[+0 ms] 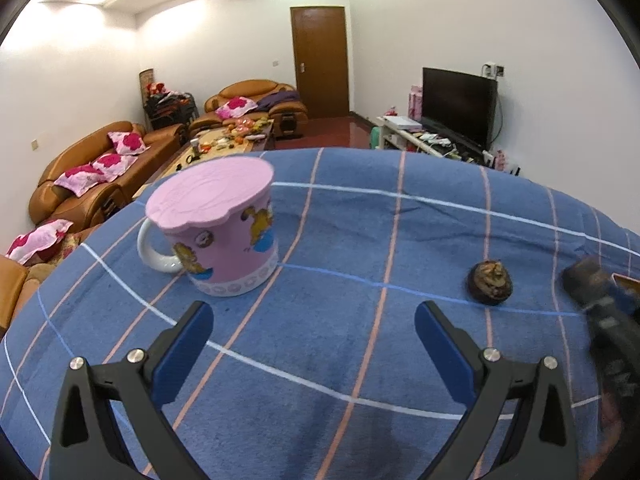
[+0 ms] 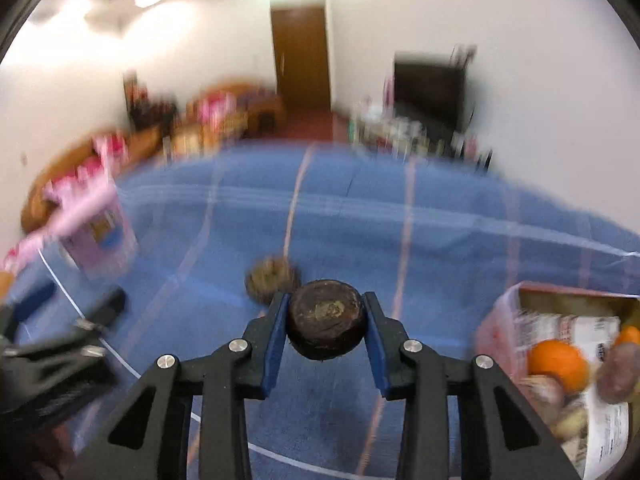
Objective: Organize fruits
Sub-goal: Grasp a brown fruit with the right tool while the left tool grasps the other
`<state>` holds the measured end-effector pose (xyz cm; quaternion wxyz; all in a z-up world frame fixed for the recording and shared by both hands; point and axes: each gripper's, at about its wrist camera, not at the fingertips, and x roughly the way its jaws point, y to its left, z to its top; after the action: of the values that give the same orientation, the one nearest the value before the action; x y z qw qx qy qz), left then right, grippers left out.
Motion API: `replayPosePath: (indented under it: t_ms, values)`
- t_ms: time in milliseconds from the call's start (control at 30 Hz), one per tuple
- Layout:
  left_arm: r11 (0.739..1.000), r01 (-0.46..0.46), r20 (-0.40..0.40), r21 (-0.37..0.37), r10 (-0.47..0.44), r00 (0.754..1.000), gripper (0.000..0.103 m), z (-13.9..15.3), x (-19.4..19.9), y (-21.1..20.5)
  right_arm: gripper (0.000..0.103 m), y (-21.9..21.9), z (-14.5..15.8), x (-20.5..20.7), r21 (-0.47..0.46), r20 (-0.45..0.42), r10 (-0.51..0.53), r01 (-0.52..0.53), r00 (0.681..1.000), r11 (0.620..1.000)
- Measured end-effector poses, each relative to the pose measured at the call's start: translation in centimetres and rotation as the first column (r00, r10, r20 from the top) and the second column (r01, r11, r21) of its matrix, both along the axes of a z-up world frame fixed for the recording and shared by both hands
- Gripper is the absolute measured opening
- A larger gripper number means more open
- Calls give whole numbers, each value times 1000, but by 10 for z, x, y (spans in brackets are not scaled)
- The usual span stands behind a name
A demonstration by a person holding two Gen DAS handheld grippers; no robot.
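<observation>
My right gripper [image 2: 326, 320] is shut on a dark round mangosteen [image 2: 326, 330] and holds it above the blue checked cloth. A second mangosteen [image 1: 490, 283] lies on the cloth; it shows blurred in the right wrist view [image 2: 270, 278] just beyond the held one. A cardboard box [image 2: 576, 364] at the right holds an orange [image 2: 558, 364] and other fruits. My left gripper [image 1: 314, 338] is open and empty over the cloth, with the pink mug ahead to its left. The right gripper shows blurred at the right edge of the left wrist view [image 1: 600, 300].
A pink mug [image 1: 224, 232] with a pink lid and white handle stands on the blue checked tablecloth [image 1: 360, 220]. Beyond the table are brown sofas [image 1: 92, 176], a cluttered coffee table, a TV [image 1: 460, 106] and a door.
</observation>
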<state>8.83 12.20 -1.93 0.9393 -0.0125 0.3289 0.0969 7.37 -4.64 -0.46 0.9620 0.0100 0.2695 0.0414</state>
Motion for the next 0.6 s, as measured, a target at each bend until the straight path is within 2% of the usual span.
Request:
replayPosePath:
  t_ms: [100,167,467,600]
  values:
    - [999,52,23,-14,-52,998,103,2,-3,-6,38,-7,11,-24,-34,139,-85,90,987,995]
    - [997,73,26,-18,-72,997,103,3,-1,-14,38,-8,12,-29,-73,184,-107,122,977,990]
    - [977,210,-83,-26,-211,974,98,1,47,-72,38,-37,20,-31,1,202,-194,198,960,980]
    - [971,230,-152,-65,-238,959,83,-14,72,-88,38,-41,21,-34,15,202,-200,201,959,979]
